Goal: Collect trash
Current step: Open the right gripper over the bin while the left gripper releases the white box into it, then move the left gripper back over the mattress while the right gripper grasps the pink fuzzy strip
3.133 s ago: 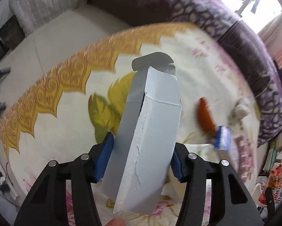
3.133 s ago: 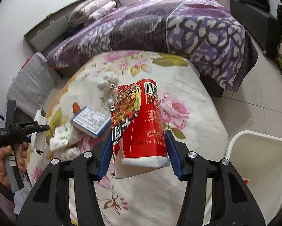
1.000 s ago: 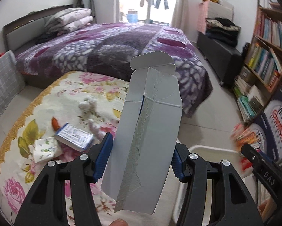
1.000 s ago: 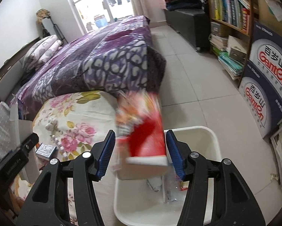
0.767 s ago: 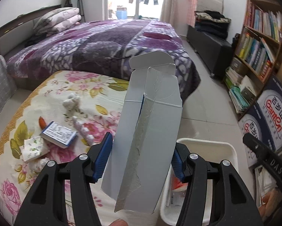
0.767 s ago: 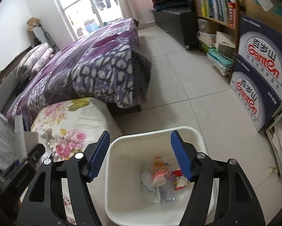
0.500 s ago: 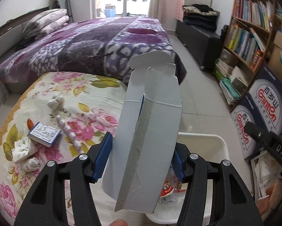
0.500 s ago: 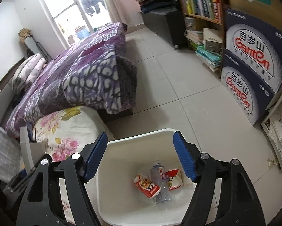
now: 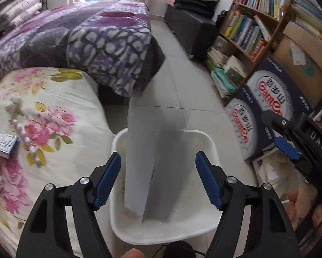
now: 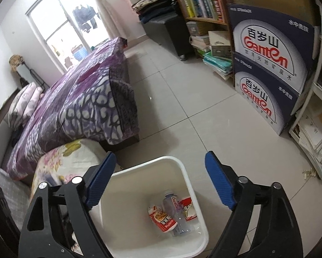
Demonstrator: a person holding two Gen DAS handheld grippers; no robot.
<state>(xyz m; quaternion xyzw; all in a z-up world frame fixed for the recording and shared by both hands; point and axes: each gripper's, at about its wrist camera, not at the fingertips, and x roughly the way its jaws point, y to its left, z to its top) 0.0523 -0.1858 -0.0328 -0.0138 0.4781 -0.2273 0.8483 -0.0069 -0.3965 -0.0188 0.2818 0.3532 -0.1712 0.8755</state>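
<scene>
While the grey box (image 9: 152,167) drops into the white bin (image 9: 212,150), the left hand-held gripper (image 9: 157,179) hangs right over it. Its blue pads (image 9: 108,177) have just been opening, and now they stand apart from the box on both sides, so nothing is holding it. The box stands tall in the bin, with its top poking out above the rim.

Off to the side, the right hand-held gripper (image 10: 158,181) is wide open too, and its pads have just been spreading. It is empty. Below it, at the bottom of the bin (image 10: 190,182), lie a red snack bag (image 10: 162,217), a clear bottle (image 10: 176,212) and another red wrapper (image 10: 188,208). The grey box does not show in that view.

So I think a good part of the job is done: both hands have let go of their trash over the bin.

Some is left, though. On the flowery bed cover (image 9: 59,99) I can still see a small blue and white box (image 9: 2,144), a string of little white bits (image 9: 26,142) near it, and some crumpled lumps (image 9: 12,105) farther back. Those look like the next things to fetch.
</scene>
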